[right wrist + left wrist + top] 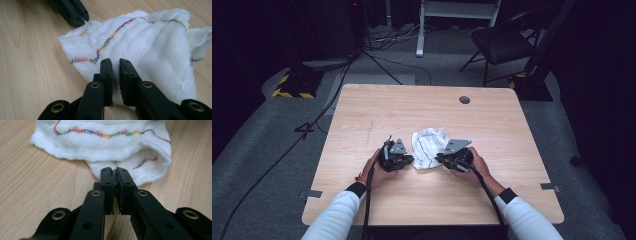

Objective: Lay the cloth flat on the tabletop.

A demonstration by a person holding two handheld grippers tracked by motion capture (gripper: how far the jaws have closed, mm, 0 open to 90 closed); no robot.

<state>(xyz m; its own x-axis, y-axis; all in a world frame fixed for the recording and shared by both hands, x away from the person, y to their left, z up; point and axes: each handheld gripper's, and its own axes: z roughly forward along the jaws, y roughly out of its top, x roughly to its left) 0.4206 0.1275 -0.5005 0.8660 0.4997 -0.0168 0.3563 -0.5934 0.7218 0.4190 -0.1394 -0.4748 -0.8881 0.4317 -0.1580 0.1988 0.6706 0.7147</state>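
Tabletop close-ups reveal cloth (105, 142) stitching; overhead shows chair (502, 42).

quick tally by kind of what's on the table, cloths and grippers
white cloth with rainbow stitching: 1
black grippers: 2, the left gripper and the right gripper, each at an edge of the cloth
total: 3

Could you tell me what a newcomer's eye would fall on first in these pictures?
First, the crumpled white cloth with wavy rainbow stitching, lying near the middle of the wooden table. Next, the two black grippers flanking it: the left gripper is shut on the cloth's near edge, and the right gripper pinches a fold on the opposite side. Behind the table, a dark folding chair stands on the grey floor.
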